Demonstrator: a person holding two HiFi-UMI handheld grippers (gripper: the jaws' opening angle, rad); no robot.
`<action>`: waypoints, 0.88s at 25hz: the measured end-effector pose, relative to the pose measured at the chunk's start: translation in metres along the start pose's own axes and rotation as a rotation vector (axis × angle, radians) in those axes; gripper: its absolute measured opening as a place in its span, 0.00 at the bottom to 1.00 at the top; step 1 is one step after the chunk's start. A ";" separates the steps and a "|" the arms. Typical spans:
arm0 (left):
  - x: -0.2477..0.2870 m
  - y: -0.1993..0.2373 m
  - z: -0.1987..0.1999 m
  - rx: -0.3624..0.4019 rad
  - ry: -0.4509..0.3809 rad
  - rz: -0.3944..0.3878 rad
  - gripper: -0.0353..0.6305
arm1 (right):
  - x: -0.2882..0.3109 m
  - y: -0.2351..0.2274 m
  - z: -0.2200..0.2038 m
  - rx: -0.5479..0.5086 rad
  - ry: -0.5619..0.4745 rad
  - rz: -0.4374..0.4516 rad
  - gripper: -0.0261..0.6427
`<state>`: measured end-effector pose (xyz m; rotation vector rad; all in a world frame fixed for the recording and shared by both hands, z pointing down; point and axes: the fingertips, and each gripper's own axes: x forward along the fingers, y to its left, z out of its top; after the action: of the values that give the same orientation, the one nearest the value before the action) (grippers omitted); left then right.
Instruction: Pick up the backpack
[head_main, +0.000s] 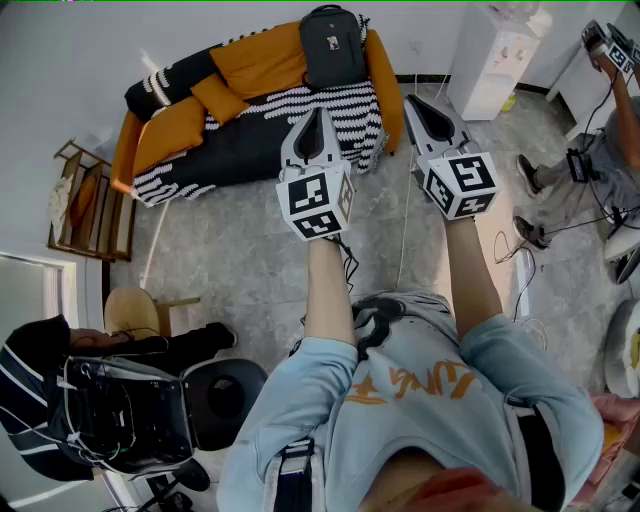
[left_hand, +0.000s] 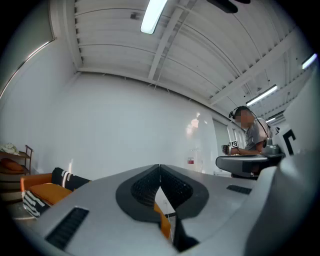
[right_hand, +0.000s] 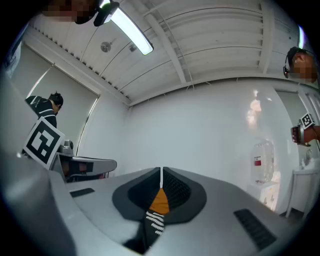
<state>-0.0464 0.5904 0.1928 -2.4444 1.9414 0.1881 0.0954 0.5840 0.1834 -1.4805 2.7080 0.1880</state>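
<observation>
A dark grey backpack (head_main: 333, 45) stands upright against the back of an orange and black-and-white striped sofa (head_main: 250, 110), at its right end. My left gripper (head_main: 313, 117) is held out level toward the sofa, its tip over the striped seat edge below the backpack, jaws shut and empty. My right gripper (head_main: 418, 106) is beside it to the right, near the sofa's orange arm, also shut with nothing in it. In the left gripper view the shut gripper (left_hand: 160, 175) faces a white wall. The shut gripper (right_hand: 161, 175) in the right gripper view shows a sliver of the sofa (right_hand: 159, 201) beyond its jaws.
A wooden rack (head_main: 85, 205) stands left of the sofa. A white water dispenser (head_main: 495, 60) is at the back right. Another person (head_main: 590, 170) sits at the right, with cables on the floor. A seated person and a stool (head_main: 135, 310) are at lower left.
</observation>
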 end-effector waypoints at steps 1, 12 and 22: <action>-0.001 -0.001 -0.002 0.001 0.003 -0.002 0.09 | -0.001 0.001 -0.001 0.001 0.000 0.001 0.09; 0.007 0.014 -0.004 0.007 0.014 -0.029 0.09 | 0.019 0.008 0.000 0.025 -0.009 0.004 0.09; 0.020 0.025 -0.014 -0.017 0.042 -0.044 0.09 | 0.038 0.007 -0.010 0.032 0.030 0.011 0.09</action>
<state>-0.0649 0.5643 0.2059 -2.5191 1.9075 0.1540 0.0692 0.5548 0.1900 -1.4725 2.7293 0.1232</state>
